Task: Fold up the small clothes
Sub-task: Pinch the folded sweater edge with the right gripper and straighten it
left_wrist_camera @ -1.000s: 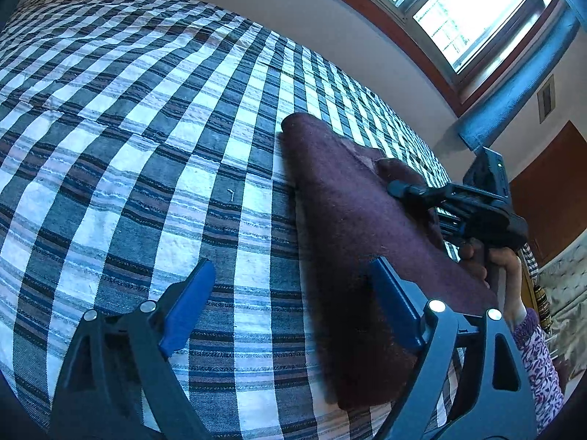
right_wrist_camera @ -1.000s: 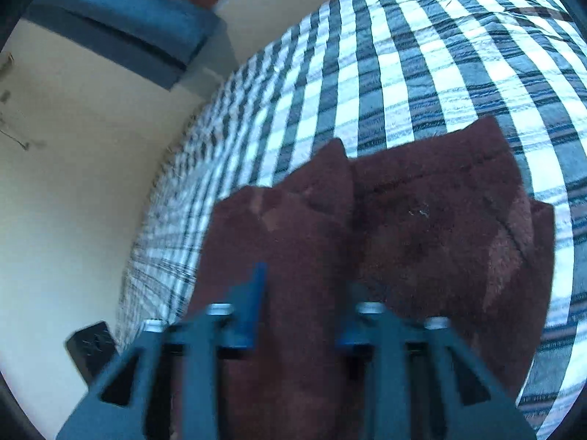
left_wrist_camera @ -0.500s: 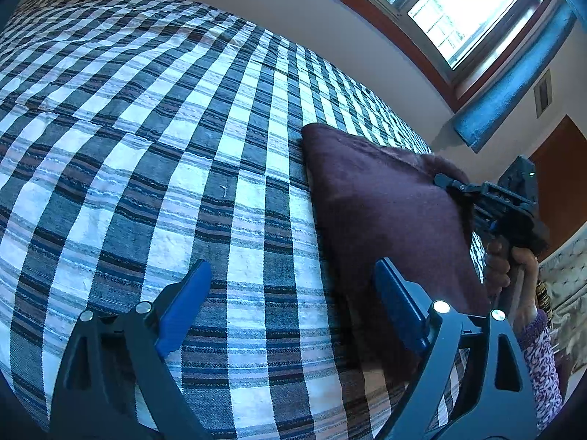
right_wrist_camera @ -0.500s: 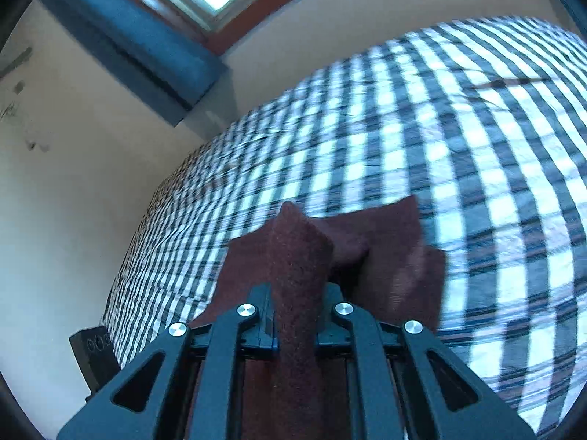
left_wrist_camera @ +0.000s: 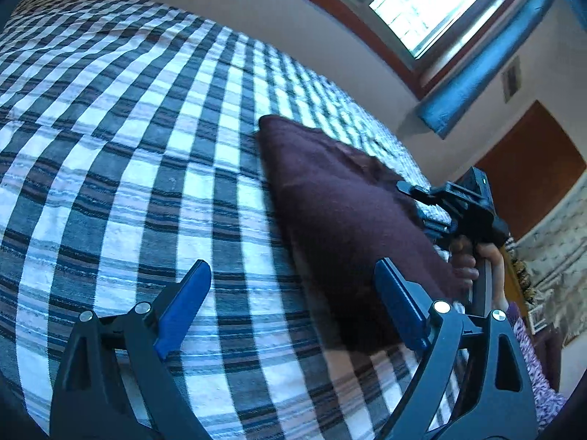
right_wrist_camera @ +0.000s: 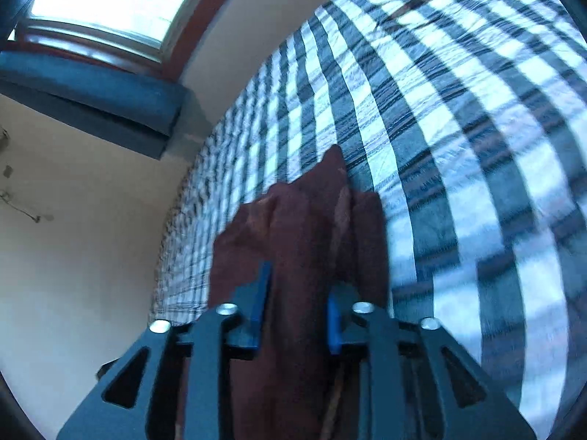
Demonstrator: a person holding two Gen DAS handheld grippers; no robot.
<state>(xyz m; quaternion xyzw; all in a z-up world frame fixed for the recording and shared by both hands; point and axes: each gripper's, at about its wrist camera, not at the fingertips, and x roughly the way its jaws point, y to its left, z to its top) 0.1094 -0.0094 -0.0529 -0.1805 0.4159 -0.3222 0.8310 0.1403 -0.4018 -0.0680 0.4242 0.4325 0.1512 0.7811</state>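
One checked bedspread (left_wrist_camera: pixel 121 154) spreads out ahead of and beneath both claws. On it lies the maroon cloth (left_wrist_camera: pixel 341 212), off to the right of the left claw (left_wrist_camera: pixel 293 304) and running forward from between the pads of the right claw (right_wrist_camera: pixel 297 308). That right claw is clamped on a raised fold of the cloth. Left claw stands wide apart over the bedspread, holding nothing, its right pad (left_wrist_camera: pixel 398 304) just beside the cloth's near edge.
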